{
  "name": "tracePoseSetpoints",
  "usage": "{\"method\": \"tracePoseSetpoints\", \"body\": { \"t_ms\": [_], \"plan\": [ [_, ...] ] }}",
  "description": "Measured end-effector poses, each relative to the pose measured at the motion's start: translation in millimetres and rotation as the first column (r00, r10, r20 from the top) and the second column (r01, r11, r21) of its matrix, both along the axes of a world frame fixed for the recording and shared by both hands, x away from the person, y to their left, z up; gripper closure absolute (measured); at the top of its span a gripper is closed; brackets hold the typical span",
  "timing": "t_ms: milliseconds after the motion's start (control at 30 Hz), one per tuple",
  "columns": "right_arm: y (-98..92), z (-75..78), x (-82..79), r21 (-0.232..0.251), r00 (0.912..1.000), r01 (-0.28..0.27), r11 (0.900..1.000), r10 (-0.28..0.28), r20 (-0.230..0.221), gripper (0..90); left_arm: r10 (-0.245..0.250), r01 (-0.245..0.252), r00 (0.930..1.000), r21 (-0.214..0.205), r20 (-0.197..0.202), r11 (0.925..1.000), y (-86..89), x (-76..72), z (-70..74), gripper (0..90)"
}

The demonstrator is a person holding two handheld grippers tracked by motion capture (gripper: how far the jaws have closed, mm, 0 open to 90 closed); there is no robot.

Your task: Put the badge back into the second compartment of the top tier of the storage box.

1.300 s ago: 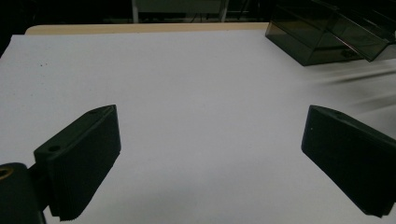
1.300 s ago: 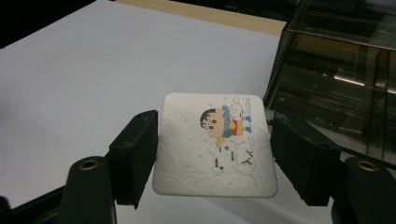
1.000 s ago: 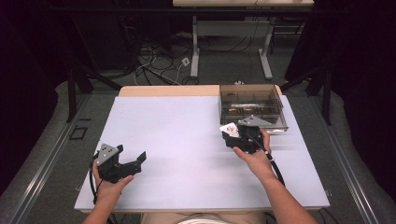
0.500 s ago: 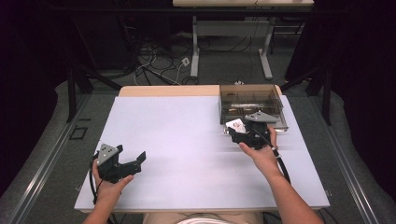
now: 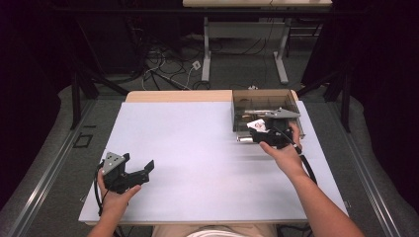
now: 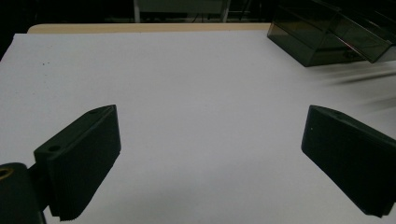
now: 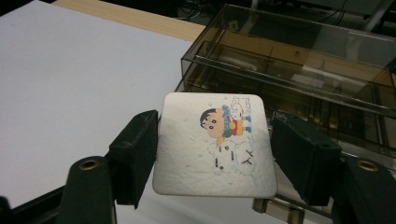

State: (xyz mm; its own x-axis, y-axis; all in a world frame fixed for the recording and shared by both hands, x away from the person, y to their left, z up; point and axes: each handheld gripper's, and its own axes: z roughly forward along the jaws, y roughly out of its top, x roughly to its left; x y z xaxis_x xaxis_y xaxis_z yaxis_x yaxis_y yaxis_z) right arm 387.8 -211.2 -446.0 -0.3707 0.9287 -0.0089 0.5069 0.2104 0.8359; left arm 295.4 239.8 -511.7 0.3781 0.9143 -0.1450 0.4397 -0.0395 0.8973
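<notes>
Right jaws clamped on white coaster (image 7: 215, 144), left jaws wide, empty

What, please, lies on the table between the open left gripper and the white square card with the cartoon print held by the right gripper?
Nothing: in the high view, only bare white table top stretches between the left gripper and the white square card clamped in the right gripper.

The box (image 5: 264, 106) sits on the table (image 5: 197, 148) at two o'clock. The coaster (image 7: 215, 142), in the right gripper (image 5: 262, 132), lies just before it; the left gripper (image 5: 141, 170) is at eight o'clock.
</notes>
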Motion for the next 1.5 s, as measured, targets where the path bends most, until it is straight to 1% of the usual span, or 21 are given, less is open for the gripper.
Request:
{"method": "tracePoseSetpoints", "body": {
  "t_ms": [133,300,400,433,533,600,733,800,833,900,933,967,1000,1067,1167,1200,1267,1367,1400,1467,1500],
  "plan": [
    [-5.8,2.1,5.2,-0.016,0.9998,0.019,0.9997,-0.02,-0.006,33.0,0.001,-0.001,1.0,0.002,0.002,1.0,0.0,0.2,-0.1,5.0],
    [-11.0,3.3,9.9,-0.019,0.9991,0.041,0.999,-0.041,-0.015,33.0,0.002,-0.002,1.0,0.0,-0.005,1.0,-0.5,0.2,-0.3,5.0],
    [-15.8,2.5,15.4,-0.003,0.9975,0.063,0.998,-0.063,-0.031,33.0,0.002,-0.002,1.0,0.001,-0.001,1.0,-0.1,0.2,-0.3,5.0],
    [-15.8,2.5,15.4,-0.003,0.9975,0.063,0.998,-0.063,-0.031,33.0,0.003,-0.004,1.0,-0.005,-0.005,1.0,-0.3,-0.1,-0.3,5.0],
    [-21.1,0.5,20.8,0.0,0.9943,0.096,0.9954,-0.095,-0.047,33.0,0.004,-0.004,1.0,-0.006,-0.007,1.0,0.0,0.0,-0.4,5.0],
    [-22.0,0.1,21.9,-0.002,0.994,0.099,0.9951,-0.099,-0.046,33.0,0.004,-0.004,1.0,-0.007,-0.007,1.0,0.1,0.1,-0.4,5.0],
    [-23.3,-1.5,24.4,0.004,0.9895,0.127,0.9918,-0.127,-0.07,33.0,0.005,-0.005,1.0,-0.008,-0.008,1.0,0.2,0.3,-0.5,5.1],
    [-23.7,-2.2,25.2,0.004,0.9892,0.128,0.9918,-0.127,-0.072,33.0,0.005,-0.005,1.0,-0.008,-0.008,1.0,0.2,0.2,-0.5,5.1],
    [-24.2,-3.0,25.9,-0.004,0.9888,0.132,0.9912,-0.132,-0.07,33.0,0.005,-0.005,1.0,-0.008,-0.007,1.0,0.2,0.2,-0.5,5.1],
    [-24.4,-3.9,26.5,-0.008,0.9867,0.141,0.99,-0.141,-0.08,33.0,0.008,-0.008,0.9999,-0.011,-0.008,0.9999,0.0,0.1,-0.4,5.2],
    [-24.5,-5.0,27.6,-0.009,0.9863,0.147,0.9891,-0.147,-0.075,33.0,0.01,-0.01,0.9999,-0.014,-0.007,0.9999,-0.1,0.0,-0.5,5.1],
    [-24.2,-5.1,27.6,-0.007,0.9837,0.158,0.9875,-0.158,-0.086,33.0,0.011,-0.011,0.9999,-0.014,-0.006,0.9998,-0.1,0.0,-0.4,5.1],
    [-25.1,-6.3,28.9,-0.012,0.9842,0.158,0.9873,-0.159,-0.078,33.0,0.008,-0.008,0.9999,-0.008,-0.008,0.9999,0.4,0.0,-0.2,5.2],
    [-26.2,-8.8,31.7,-0.012,0.9798,0.177,0.984,-0.178,-0.092,33.0,0.012,-0.012,0.9999,-0.01,-0.003,0.9999,0.3,0.0,-0.1,5.2],
    [-27.7,-11.2,34.5,-0.021,0.9779,0.185,0.9825,-0.186,-0.095,33.0,0.009,-0.009,1.0,-0.004,-0.001,1.0,0.9,0.2,0.1,5.2],
    [-27.9,-13.0,36.0,-0.027,0.9741,0.198,0.9798,-0.2,-0.106,33.0,0.01,-0.01,1.0,-0.005,0.002,0.9999,0.8,0.5,0.1,5.2],
    [-27.8,-14.0,37.0,-0.026,0.9737,0.202,0.9791,-0.203,-0.102,33.0,0.008,-0.008,1.0,-0.005,0.003,1.0,0.6,0.5,0.1,5.2],
    [-28.7,-16.4,38.3,-0.024,0.9716,0.207,0.978,-0.208,-0.112,33.0,0.007,-0.007,1.0,-0.006,0.003,1.0,0.5,0.7,0.0,5.1],
    [-29.6,-19.2,38.9,-0.032,0.967,0.221,0.9747,-0.223,-0.123,33.0,0.007,-0.007,1.0,-0.005,0.002,1.0,0.6,0.9,0.0,5.2],
    [-30.9,-20.7,39.1,-0.035,0.9668,0.22,0.9749,-0.223,-0.125,33.0,0.005,-0.005,1.0,-0.006,0.001,1.0,0.6,0.9,-0.1,5.2],
    [-31.3,-22.5,39.3,-0.029,0.966,0.223,0.9744,-0.225,-0.127,33.0,0.004,-0.004,1.0,-0.005,0.0,1.0,0.7,0.9,0.0,5.1]
  ]
}}
